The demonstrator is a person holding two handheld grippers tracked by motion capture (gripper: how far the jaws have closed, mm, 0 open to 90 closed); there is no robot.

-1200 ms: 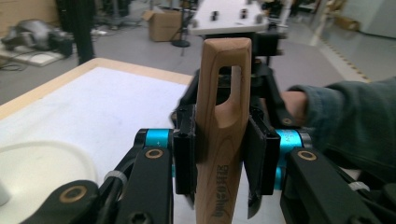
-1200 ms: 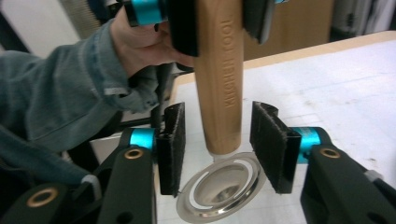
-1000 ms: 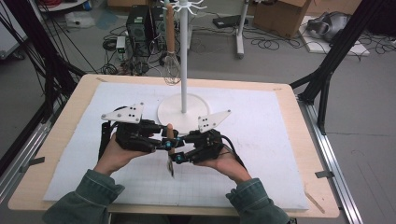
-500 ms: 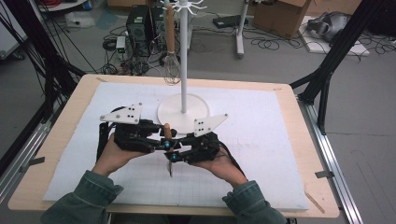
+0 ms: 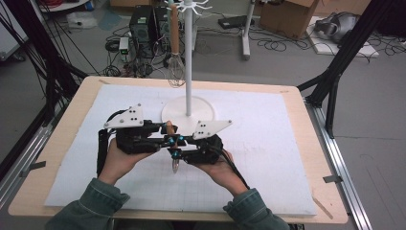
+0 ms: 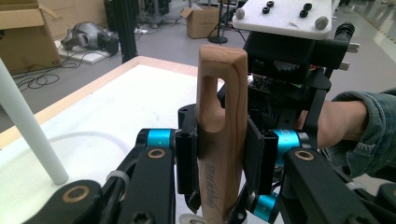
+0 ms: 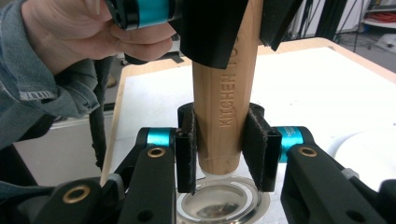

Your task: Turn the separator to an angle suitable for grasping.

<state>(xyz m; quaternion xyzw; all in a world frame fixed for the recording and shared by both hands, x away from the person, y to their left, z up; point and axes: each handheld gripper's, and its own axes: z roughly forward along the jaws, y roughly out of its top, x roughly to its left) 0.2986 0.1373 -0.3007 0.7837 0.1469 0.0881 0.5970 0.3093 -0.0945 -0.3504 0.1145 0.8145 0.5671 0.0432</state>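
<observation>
Wooden handle (image 6: pixel 219 140) of a metal kitchen utensil, upright above the bench (image 5: pixel 306 187) near its front edge, sits clamped in the left claw (image 6: pixel 219 154) near its looped end. Lower down, the right claw (image 7: pixel 219 144) has just been closing around it, pads beside the wood. White stand (image 5: pixel 188 108) rises behind.

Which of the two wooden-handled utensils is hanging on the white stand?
The whisk, hanging from the stand at the table's far edge. The other utensil is clamped between the two grippers.
</observation>
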